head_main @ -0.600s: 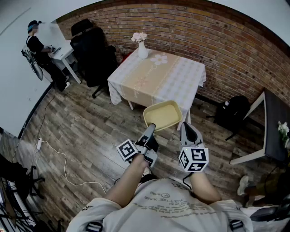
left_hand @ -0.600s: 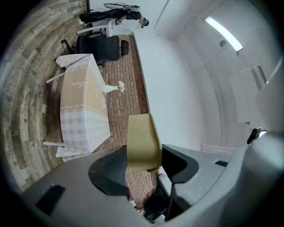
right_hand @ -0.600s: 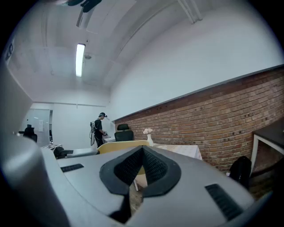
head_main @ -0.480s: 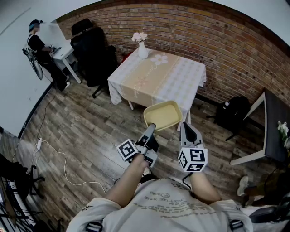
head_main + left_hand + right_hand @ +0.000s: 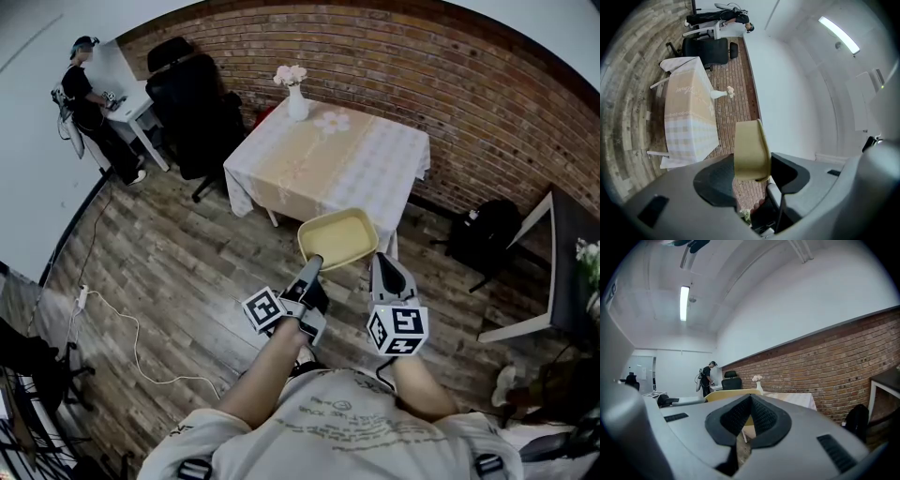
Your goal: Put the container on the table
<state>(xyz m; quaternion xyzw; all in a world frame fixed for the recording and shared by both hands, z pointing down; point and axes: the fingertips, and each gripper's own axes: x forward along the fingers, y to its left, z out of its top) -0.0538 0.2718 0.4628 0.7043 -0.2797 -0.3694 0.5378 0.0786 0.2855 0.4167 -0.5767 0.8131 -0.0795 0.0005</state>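
Note:
A shallow yellow container [image 5: 337, 237] hangs in the air just short of the near corner of the table [image 5: 328, 159], which wears a white and beige cloth. My left gripper [image 5: 314, 263] is shut on the container's near rim. In the left gripper view the container [image 5: 751, 145] stands on edge between the two black pads of the left gripper [image 5: 752, 176]. My right gripper [image 5: 380, 260] is beside the container's right corner with its jaws shut and nothing in them. In the right gripper view the right gripper [image 5: 750, 404] shows both pads pressed together, and the container's rim [image 5: 724, 394] shows behind them.
A white vase with flowers [image 5: 296, 97] stands at the table's far edge. Black office chairs [image 5: 192, 103] and a person at a white desk [image 5: 86, 89] are at the far left. A backpack [image 5: 483, 230] leans by the brick wall, a dark table [image 5: 572, 253] stands right, and a cable [image 5: 131, 347] crosses the wooden floor.

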